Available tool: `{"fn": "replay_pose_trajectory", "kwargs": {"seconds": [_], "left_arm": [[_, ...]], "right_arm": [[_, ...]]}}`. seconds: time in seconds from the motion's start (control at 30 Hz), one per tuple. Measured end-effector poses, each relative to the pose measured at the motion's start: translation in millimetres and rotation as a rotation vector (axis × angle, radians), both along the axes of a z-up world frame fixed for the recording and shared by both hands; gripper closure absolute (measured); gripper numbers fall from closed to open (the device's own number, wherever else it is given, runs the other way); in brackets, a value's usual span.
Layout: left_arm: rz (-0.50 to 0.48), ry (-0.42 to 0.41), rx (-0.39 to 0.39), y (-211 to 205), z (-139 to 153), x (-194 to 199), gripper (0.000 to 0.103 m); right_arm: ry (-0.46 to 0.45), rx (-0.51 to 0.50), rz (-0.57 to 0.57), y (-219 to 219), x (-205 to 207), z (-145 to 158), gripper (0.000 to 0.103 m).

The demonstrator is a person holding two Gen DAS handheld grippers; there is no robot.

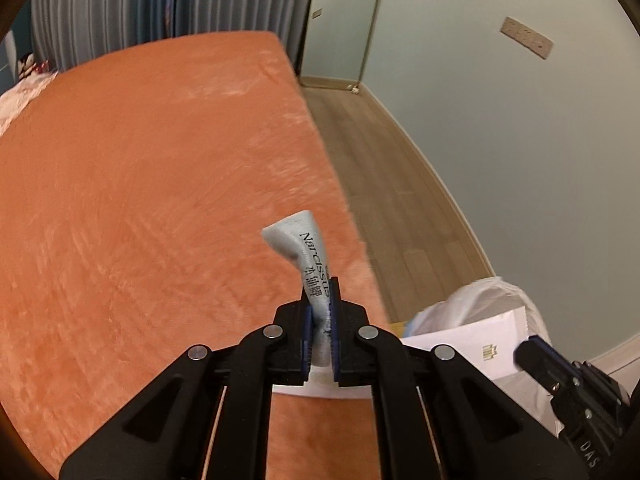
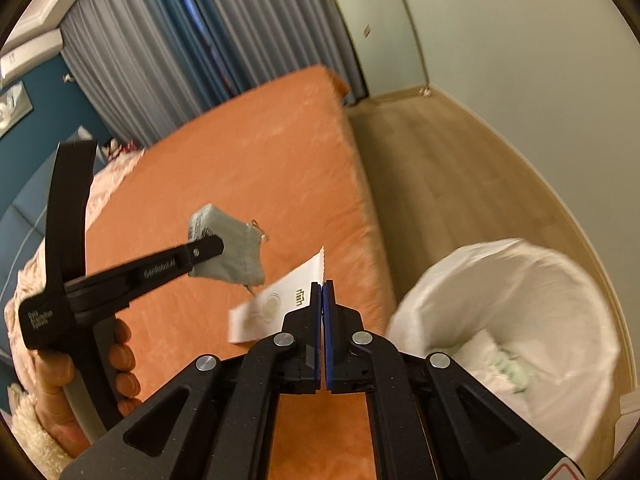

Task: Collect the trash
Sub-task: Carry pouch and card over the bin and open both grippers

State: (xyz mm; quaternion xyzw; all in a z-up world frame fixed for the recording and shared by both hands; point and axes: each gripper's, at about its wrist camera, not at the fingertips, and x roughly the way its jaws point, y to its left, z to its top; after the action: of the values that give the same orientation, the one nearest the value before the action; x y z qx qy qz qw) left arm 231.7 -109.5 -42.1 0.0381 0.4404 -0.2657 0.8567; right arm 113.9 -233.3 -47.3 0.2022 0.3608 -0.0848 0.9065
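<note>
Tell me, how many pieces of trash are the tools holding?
2. The left tool pinches a gray pouch; the right tool pinches a white paper packet. More trash may be hidden.

Trash held over the orange bed's right edge

A grey fabric pouch (image 1: 310, 264) printed "Narcissus" stands clamped upright; a white paper packet (image 2: 276, 306), blurred, perhaps an envelope, is pinched near the white-lined trash bin (image 2: 516, 320).

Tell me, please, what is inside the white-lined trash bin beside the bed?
In the white-lined trash bin, some pale green and white crumpled pieces lie at the bottom. The bin's near wall hides the rest of its floor.
</note>
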Motion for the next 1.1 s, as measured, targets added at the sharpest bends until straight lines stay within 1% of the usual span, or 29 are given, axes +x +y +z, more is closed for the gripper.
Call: {"fn": "replay_pose_trajectory", "kwargs": {"seconds": [0.13, 0.37, 0.47, 0.6, 0.7, 0.8, 0.87, 0.9, 0.97, 1.0, 1.1], "left_arm": [[-0.054, -0.050, -0.014, -25, 31, -36, 0.097], [-0.144, -0.090, -0.050, -68, 65, -95, 0.097], [-0.184, -0.094, -0.050, -85, 71, -119, 0.097], [-0.227, -0.087, -0.048, -104, 71, -143, 0.097], [-0.253, -0.070, -0.042, -118, 65, -158, 0.096], [-0.271, -0.047, -0.028, -129, 56, -168, 0.096], [-0.279, -0.022, -0.010, -135, 48, -173, 0.091], [-0.278, -0.006, 0.002, -138, 43, -173, 0.086], [-0.263, 0.011, 0.016, -139, 37, -173, 0.055], [-0.250, 0.003, 0.011, -136, 35, -174, 0.053], [-0.243, -0.011, 0.026, -135, 32, -176, 0.053]], "right_arm": [[-0.062, -0.019, -0.041, -14, -33, 33, 0.101], [-0.150, -0.063, -0.119, -42, -89, 82, 0.101], [-0.177, -0.081, -0.153, -55, -112, 98, 0.101], [-0.192, -0.098, -0.187, -68, -135, 111, 0.101], [-0.182, -0.108, -0.206, -76, -149, 111, 0.101], [-0.158, -0.104, -0.222, -85, -155, 102, 0.101], [-0.136, -0.103, -0.229, -89, -157, 94, 0.101], [-0.127, -0.104, -0.232, -91, -158, 92, 0.100], [-0.105, -0.092, -0.234, -94, -159, 86, 0.099], [-0.104, -0.090, -0.237, -95, -160, 83, 0.098], [-0.096, -0.096, -0.233, -95, -161, 80, 0.097]]}}
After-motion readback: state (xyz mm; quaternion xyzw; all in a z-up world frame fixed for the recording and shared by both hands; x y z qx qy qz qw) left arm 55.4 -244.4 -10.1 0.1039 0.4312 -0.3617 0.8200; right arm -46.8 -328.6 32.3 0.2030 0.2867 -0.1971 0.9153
